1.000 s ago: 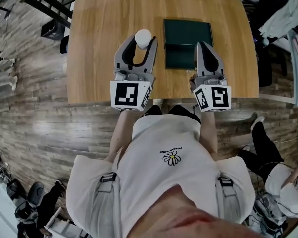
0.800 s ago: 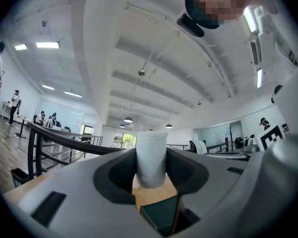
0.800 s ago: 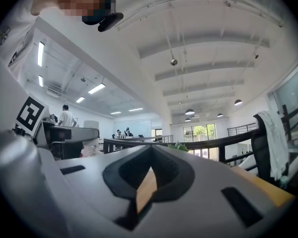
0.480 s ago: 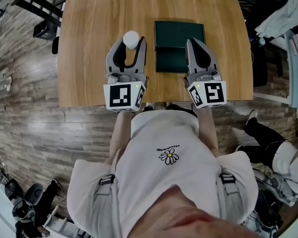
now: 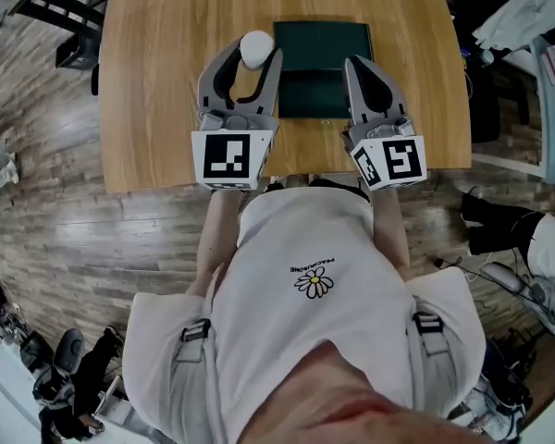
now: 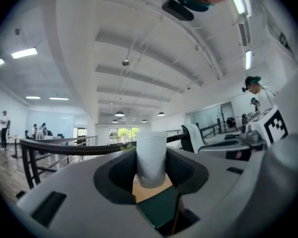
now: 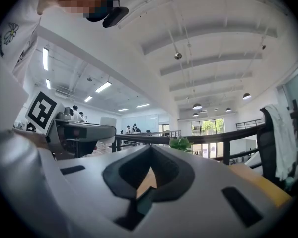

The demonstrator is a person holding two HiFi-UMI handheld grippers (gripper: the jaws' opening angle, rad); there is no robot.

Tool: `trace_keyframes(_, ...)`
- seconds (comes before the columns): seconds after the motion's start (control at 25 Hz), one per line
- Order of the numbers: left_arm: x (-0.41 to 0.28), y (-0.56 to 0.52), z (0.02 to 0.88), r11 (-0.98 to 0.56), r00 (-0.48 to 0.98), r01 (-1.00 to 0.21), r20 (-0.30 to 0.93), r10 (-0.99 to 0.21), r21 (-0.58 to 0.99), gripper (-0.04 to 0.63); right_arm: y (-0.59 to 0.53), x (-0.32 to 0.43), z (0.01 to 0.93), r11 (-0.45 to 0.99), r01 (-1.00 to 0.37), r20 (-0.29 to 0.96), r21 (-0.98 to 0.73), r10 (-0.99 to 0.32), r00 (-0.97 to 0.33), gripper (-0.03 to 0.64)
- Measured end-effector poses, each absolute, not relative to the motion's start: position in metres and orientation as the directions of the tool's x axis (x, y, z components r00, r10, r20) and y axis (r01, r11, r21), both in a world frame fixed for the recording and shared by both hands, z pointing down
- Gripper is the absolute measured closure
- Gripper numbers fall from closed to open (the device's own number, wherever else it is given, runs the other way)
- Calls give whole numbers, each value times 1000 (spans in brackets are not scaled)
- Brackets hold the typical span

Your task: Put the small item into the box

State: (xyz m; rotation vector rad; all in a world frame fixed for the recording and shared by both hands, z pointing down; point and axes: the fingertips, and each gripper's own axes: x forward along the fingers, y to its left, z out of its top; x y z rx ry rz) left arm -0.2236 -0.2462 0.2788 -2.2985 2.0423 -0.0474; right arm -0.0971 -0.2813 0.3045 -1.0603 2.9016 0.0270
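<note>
White small item [image 5: 256, 48]: pinched in left gripper [image 5: 255, 59], just beside left edge of dark green box [image 5: 326, 46], closer than a second ago; right gripper [image 5: 357, 66]: jaws pressed together, empty, at box's right edge, wooden table [image 5: 157, 81]

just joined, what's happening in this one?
A person works with two handheld grippers over a wooden table. The left gripper is clamped on a small white item, held beside the left edge of the open dark green box. The right gripper is shut and empty at the box's right side. The item is not yet inside.
</note>
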Motion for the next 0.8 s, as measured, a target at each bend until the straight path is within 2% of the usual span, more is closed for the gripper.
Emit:
trace_keyframes(0.16, -172, -273, 295, -324, 297, -925, 159, -942, -197, 416, -284, -70, 306, 731, -682, -50, -5, -682, -730, 611)
trace_keyframes(0.28, -139, -287, 327, -452, 357, -849, 335, -872, -273, 416, -282, -45, 310, 692, -721, -44, -17, -721, -691, 611)
trace_keyframes(0.44, -105, -300, 379, -587, 369, -736, 526, -766, -338, 416, -272, -15, 322, 650, -759, -10, -33, -760, -650, 611)
trace_keyframes(0.6, -80, -296, 445, -744, 371, -590, 713, -594, -313, 416, -261, 11, 335, 600, -798, 22, -63, -798, -602, 611)
trace_keyframes(0.8, -67, -292, 514, -838, 324, -490, 842, -431, -240, 416, -258, 41, 350, 548, -831, 53, -94, -831, -554, 611)
